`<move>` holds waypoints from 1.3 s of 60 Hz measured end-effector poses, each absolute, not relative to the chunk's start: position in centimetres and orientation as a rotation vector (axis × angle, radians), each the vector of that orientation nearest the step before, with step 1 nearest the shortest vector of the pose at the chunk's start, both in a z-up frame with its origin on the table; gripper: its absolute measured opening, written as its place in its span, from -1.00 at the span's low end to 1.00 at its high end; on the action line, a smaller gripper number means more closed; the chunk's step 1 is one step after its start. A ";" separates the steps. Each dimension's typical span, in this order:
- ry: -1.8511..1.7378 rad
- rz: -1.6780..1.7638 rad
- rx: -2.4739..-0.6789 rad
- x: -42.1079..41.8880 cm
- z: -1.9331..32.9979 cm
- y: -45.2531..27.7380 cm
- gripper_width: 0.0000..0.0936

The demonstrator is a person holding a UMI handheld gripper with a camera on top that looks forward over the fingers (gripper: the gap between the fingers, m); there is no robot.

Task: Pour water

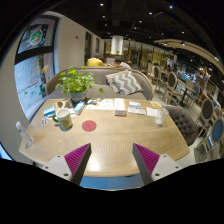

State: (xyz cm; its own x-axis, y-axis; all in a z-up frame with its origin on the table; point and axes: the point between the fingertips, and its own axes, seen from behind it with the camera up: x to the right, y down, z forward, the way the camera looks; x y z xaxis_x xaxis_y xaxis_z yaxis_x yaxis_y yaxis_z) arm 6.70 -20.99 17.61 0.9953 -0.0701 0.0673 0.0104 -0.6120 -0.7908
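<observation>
My gripper (pixel 112 160) hangs above the near edge of a light wooden table (pixel 110 145), its two fingers with magenta pads (pixel 75 155) spread wide apart with nothing between them. Far beyond the fingers, toward the table's left, a pale mug (pixel 64 119) stands next to a round red coaster (pixel 89 126). A small glass-like cup (pixel 159 117) stands toward the table's right end. Which vessel holds water I cannot tell.
A potted green plant (pixel 75 84) stands at the table's far left, with books and papers (pixel 118 105) along the far side. A grey sofa with a patterned cushion (pixel 125 82) lies behind. Chairs (pixel 186 122) flank the right side.
</observation>
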 end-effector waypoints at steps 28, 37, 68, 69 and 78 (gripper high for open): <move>-0.051 -0.029 -2.264 -10.1 13.9 -28.6 0.83; -0.100 0.069 -2.244 -20.3 12.8 -29.3 0.83; -0.179 0.231 -2.079 -44.4 7.4 -18.3 0.84; -0.176 0.227 -2.078 -44.6 7.1 -17.9 0.83; -0.150 0.197 -2.071 -45.6 4.4 -14.1 0.72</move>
